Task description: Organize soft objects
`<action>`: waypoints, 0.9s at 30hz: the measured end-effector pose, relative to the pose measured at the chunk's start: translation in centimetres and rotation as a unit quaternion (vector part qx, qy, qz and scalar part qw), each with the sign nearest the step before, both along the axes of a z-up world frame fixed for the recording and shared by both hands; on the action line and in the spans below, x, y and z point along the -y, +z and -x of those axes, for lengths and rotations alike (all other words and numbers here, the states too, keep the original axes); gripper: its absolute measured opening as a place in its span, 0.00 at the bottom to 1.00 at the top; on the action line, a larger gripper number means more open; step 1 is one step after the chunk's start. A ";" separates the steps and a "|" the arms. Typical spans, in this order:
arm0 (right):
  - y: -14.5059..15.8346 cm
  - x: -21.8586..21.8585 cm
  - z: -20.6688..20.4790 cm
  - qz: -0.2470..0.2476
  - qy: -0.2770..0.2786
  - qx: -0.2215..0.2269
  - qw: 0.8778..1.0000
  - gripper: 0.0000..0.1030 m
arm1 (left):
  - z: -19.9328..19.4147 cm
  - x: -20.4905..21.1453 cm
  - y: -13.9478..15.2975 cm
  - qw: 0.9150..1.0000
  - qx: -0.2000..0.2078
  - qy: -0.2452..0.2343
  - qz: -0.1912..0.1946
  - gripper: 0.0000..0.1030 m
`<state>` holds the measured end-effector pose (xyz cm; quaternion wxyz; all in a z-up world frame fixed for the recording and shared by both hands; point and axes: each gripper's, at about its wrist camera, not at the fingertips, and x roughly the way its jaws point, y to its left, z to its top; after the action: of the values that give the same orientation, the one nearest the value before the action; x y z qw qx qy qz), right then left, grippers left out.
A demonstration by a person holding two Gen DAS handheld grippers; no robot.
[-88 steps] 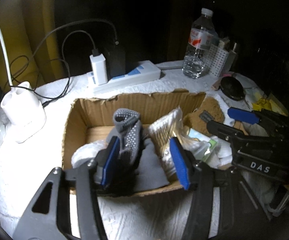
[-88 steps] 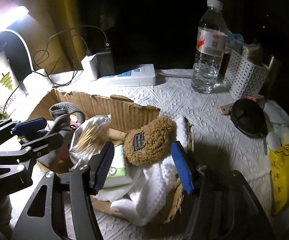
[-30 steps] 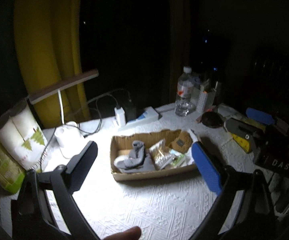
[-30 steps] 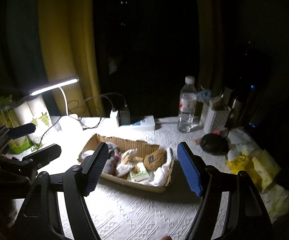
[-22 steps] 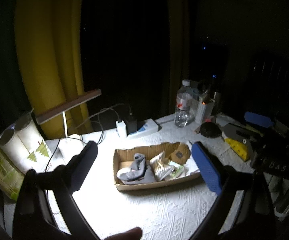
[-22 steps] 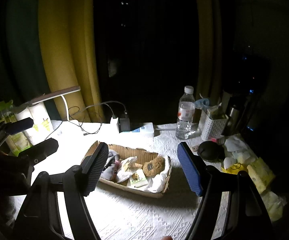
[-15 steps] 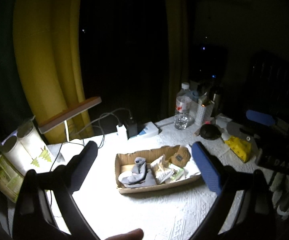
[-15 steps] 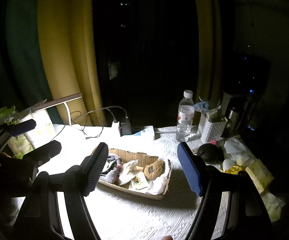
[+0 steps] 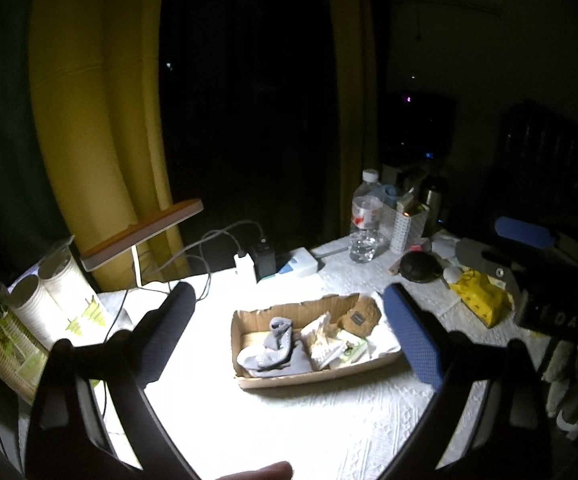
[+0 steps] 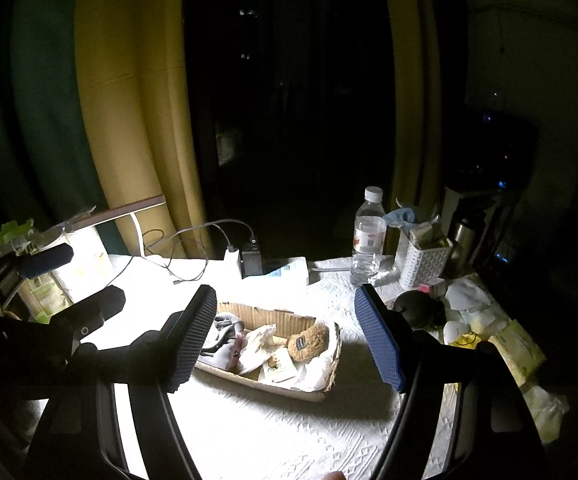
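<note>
A shallow cardboard box (image 9: 321, 376) (image 10: 249, 314) sits on the white tablecloth. It holds a grey sock (image 9: 275, 342) (image 10: 219, 342), a crinkly clear bag (image 9: 321, 340) (image 10: 257, 346), a brown plush (image 9: 359, 316) (image 10: 309, 340), a green-white packet (image 9: 351, 350) (image 10: 279, 364) and a white towel (image 10: 317, 372). My left gripper (image 9: 289, 340) is open and empty, held high and back from the box. My right gripper (image 10: 289, 340) is open and empty too, also well above the box. The right gripper shows at the right edge of the left wrist view (image 9: 529, 256).
A desk lamp (image 9: 141, 232), paper rolls (image 9: 61, 296), a power strip with chargers and cables (image 9: 285, 266), a water bottle (image 10: 367, 236), a white basket (image 10: 423, 260), a black round case (image 10: 419, 308) and yellow bags (image 9: 477, 300) stand around the box. Yellow curtains hang behind.
Both grippers have opened wide, let go of the box contents and pulled up and back. The box now looks small and far below them.
</note>
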<state>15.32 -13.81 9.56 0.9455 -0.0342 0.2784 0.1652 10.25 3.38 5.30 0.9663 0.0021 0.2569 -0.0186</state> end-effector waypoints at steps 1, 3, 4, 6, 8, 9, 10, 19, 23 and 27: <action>0.0 0.0 0.0 0.000 0.000 0.000 1.000 0.72 | 0.0 0.1 0.0 1.000 0.001 -0.001 0.000 0.93; 0.0 0.1 0.0 -0.001 0.000 0.001 1.000 0.72 | 0.1 0.2 0.0 1.000 0.001 -0.002 -0.001 0.93; 0.2 0.2 0.1 -0.001 -0.003 0.003 1.000 0.72 | 0.1 0.4 0.1 1.000 0.002 -0.002 -0.002 0.93; 0.3 0.3 0.2 -0.002 -0.004 0.005 1.000 0.72 | 0.2 0.5 0.1 1.000 0.002 -0.004 -0.002 0.93; 0.4 0.4 0.3 -0.002 -0.005 0.006 1.000 0.72 | 0.3 0.6 0.2 1.000 0.003 -0.005 -0.002 0.93; 0.4 0.5 0.4 -0.002 -0.005 0.007 1.000 0.72 | 0.3 0.7 0.2 1.000 0.003 -0.005 -0.002 0.93; 0.4 0.5 0.5 -0.001 -0.006 0.008 1.000 0.72 | 0.3 0.7 0.2 1.000 0.003 -0.004 -0.002 0.93; 0.5 0.6 0.7 0.001 -0.010 0.014 1.000 0.72 | 0.5 0.7 0.3 1.000 0.006 -0.004 -0.003 0.93; 0.5 0.5 0.7 0.003 -0.011 0.015 1.000 0.72 | 0.5 0.7 0.4 1.000 0.007 -0.003 -0.003 0.93; 0.5 0.6 0.7 0.002 -0.011 0.016 1.000 0.72 | 0.4 0.8 0.5 1.000 0.007 -0.007 -0.005 0.93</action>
<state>14.65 -14.38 10.02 0.9514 -0.0357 0.2644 0.1537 9.86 2.56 5.77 0.9678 0.0090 0.2504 -0.0237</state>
